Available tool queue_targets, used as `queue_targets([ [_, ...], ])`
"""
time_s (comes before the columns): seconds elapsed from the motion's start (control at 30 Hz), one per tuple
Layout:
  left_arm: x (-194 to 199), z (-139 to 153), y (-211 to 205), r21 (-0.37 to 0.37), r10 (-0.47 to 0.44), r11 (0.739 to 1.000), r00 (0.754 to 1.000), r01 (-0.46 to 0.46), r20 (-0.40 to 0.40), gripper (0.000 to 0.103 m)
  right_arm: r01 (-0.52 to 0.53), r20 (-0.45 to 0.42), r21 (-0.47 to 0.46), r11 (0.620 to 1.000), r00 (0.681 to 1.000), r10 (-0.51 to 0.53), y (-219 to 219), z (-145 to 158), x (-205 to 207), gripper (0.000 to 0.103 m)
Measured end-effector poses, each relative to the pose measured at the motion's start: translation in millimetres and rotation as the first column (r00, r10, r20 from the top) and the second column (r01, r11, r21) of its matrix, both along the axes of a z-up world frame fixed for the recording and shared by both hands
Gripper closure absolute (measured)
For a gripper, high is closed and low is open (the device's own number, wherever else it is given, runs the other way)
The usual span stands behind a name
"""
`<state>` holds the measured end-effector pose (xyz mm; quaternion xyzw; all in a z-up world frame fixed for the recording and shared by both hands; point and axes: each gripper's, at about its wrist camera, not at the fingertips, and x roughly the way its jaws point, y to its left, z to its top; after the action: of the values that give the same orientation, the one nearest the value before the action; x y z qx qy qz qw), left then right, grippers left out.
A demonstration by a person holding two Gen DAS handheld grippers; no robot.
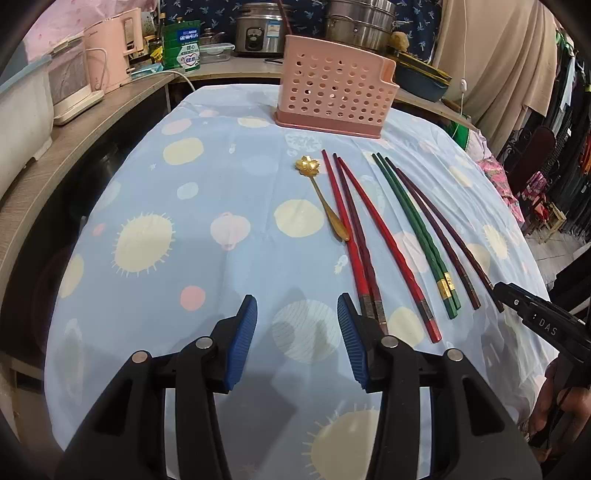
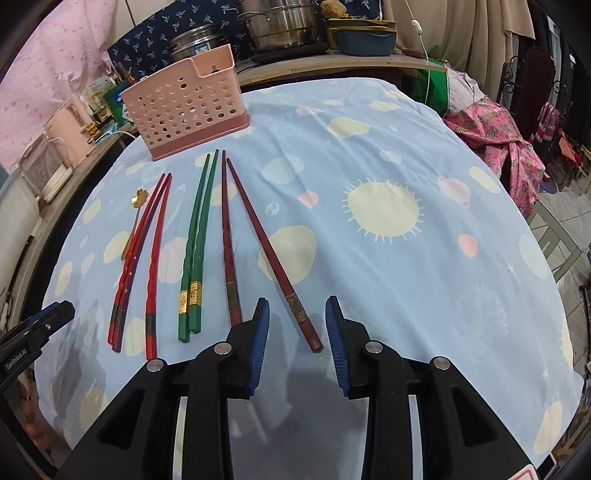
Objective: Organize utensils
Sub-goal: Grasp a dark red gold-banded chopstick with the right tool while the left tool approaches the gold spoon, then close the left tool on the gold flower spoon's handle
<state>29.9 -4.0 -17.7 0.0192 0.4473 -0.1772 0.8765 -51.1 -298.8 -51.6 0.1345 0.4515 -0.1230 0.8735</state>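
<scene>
A pink perforated utensil holder (image 1: 334, 94) (image 2: 184, 110) stands at the far side of the blue patterned tablecloth (image 1: 184, 221). In front of it lie a gold flower spoon (image 1: 321, 195) (image 2: 138, 201), red chopsticks (image 1: 347, 236) (image 2: 147, 251), green chopsticks (image 1: 413, 229) (image 2: 197, 240) and dark maroon chopsticks (image 1: 439, 236) (image 2: 266, 243). My left gripper (image 1: 297, 314) is open over bare cloth, its right finger beside the red chopsticks' near ends. My right gripper (image 2: 297, 317) is open, with one maroon chopstick's near end lying in the gap, untouched by the pads.
A wooden shelf (image 1: 74, 133) along the left carries a pink kettle (image 1: 110, 51) and a white appliance. Steel pots (image 2: 280, 22) and a rice cooker (image 1: 258, 31) stand behind the table. Pink fabric (image 2: 495, 136) and hanging clothes are off the right edge.
</scene>
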Motion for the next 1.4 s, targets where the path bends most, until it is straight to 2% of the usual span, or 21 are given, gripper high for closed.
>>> queue_targets([
  [0.57, 3, -1, -2, -0.016, -0.004, 1.000, 1.000, 0.003, -0.014, 0.059, -0.011, -0.019, 0.004, 1.000, 1.000, 0.011, 1, -10, 5, 0.072],
  [0.67, 6, -1, 0, -0.028, 0.005, 1.000, 1.000, -0.006, -0.024, 0.058, -0.011, -0.019, 0.000, 1.000, 1.000, 0.011, 1, -12, 5, 0.075],
  [0.73, 8, 0, -1, -0.034, 0.010, 0.999, 1.000, -0.011, -0.026, 0.057, -0.017, -0.023, -0.002, 1.000, 1.000, 0.017, 2, -13, 5, 0.084],
  [0.8, 10, 2, -3, -0.026, 0.013, 1.000, 1.000, -0.014, -0.011, 0.053, -0.020, -0.028, -0.009, 1.000, 0.999, 0.020, 3, -13, 5, 0.090],
  [0.87, 14, 3, -8, -0.020, 0.011, 1.000, 1.000, -0.011, 0.003, 0.053, -0.022, -0.027, -0.008, 1.000, 0.999, 0.022, 4, -13, 5, 0.090],
  [1.2, 55, -8, -39, -0.074, -0.001, 0.997, 0.999, -0.001, -0.032, 0.053, -0.042, -0.003, 0.018, 0.999, 0.999, 0.042, 14, -7, 6, 0.095],
  [1.4, 79, -18, -49, -0.054, 0.030, 0.998, 0.999, -0.032, -0.033, 0.055, -0.038, -0.003, 0.030, 0.999, 0.999, 0.038, 12, -6, 8, 0.095],
])
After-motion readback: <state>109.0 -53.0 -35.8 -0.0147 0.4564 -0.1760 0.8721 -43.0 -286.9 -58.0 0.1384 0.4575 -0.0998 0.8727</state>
